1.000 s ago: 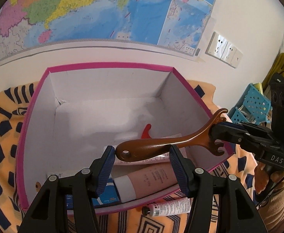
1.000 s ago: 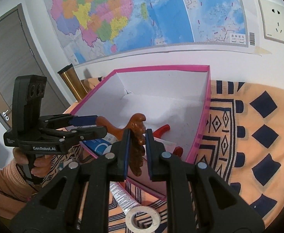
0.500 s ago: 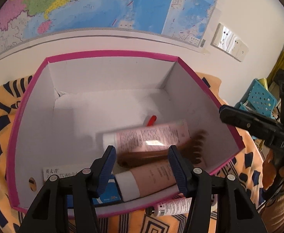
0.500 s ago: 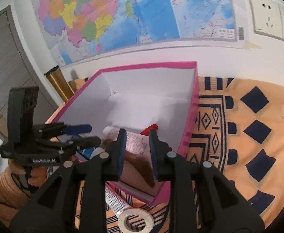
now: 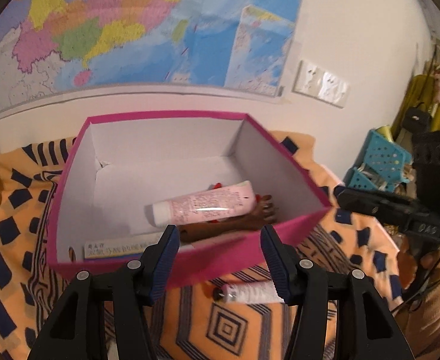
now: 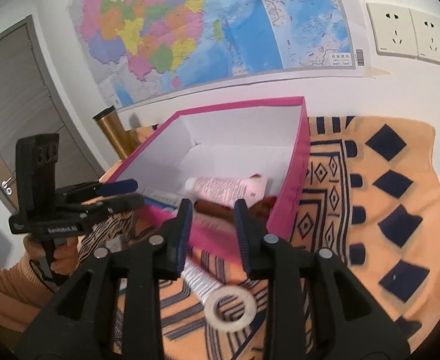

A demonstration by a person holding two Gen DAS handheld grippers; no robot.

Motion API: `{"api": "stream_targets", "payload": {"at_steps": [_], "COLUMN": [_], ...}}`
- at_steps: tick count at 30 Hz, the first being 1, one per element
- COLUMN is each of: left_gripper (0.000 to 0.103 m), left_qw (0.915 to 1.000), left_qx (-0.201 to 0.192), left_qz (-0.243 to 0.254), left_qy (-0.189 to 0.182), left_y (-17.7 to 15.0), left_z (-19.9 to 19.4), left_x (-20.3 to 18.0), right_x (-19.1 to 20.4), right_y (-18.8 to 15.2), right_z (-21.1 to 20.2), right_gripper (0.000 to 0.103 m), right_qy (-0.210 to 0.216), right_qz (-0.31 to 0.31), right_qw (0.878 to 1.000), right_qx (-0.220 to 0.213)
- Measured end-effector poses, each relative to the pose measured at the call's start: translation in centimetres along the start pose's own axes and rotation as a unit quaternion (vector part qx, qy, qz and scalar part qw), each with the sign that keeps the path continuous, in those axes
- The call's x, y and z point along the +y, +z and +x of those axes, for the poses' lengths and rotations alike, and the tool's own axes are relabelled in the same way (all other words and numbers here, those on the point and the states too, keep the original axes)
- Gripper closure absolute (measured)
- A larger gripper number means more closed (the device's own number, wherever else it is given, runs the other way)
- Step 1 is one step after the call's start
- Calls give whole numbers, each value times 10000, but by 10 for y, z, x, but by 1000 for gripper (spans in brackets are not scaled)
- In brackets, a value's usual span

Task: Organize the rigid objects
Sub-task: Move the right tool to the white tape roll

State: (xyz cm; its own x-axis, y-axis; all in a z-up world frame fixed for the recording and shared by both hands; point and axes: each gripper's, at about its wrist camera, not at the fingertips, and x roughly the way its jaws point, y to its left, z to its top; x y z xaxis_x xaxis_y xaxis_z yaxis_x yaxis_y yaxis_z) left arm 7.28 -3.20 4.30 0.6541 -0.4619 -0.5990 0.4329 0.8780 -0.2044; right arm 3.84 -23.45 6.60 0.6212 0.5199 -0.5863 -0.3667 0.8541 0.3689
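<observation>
A second ago we held the brown wooden comb in our right tongs over the pink box; now it lies inside, by the near right corner, partly under the pink tube. That piece is put away, we judge. Both tongs have drawn back outside the box's near wall: the right ones stand parted and empty, the left tongs wide and empty. On the patterned cloth, just beside the near wall and under our tongs, a small white tube and a tape ring still wait
</observation>
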Motion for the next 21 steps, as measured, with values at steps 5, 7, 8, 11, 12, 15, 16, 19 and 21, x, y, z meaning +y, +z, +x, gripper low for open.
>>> {"api": "stream_targets", "payload": {"at_steps": [5, 7, 8, 11, 12, 15, 16, 19, 21], "left_gripper": [47, 47, 47, 47, 47, 47, 47, 47, 47], "left_qw": [9999, 9997, 9996, 9987, 9983, 9970, 9965, 9946, 9935], "left_qx": [-8, 59, 102, 301, 383, 575, 641, 813, 907], "left_qz": [95, 108, 84, 19, 1, -73, -112, -218, -252], "left_qy": [-131, -195, -236, -399, -440, -504, -532, -613, -643], "left_y": [-17, -25, -28, -41, -46, -55, -58, -67, -71], "left_z": [-9, -8, -6, 2, 6, 16, 19, 27, 31], "left_x": [-14, -20, -22, -28, -30, -34, -35, -36, -37], "right_x": [4, 2, 0, -5, -6, -10, -11, -13, -15], "right_y": [-25, -36, -43, -57, -60, -71, -74, -80, -83], "right_z": [-3, 1, 4, 9, 11, 15, 17, 20, 22], "right_gripper": [72, 72, 72, 72, 72, 72, 72, 72, 72], "right_qy": [21, -39, -41, -110, -119, -182, -220, -330, -404], "right_qz": [16, 80, 152, 310, 344, 463, 484, 504, 532], "right_qw": [9998, 9994, 9990, 9978, 9975, 9961, 9957, 9947, 9938], "right_qx": [204, 327, 418, 572, 608, 723, 764, 838, 892]}}
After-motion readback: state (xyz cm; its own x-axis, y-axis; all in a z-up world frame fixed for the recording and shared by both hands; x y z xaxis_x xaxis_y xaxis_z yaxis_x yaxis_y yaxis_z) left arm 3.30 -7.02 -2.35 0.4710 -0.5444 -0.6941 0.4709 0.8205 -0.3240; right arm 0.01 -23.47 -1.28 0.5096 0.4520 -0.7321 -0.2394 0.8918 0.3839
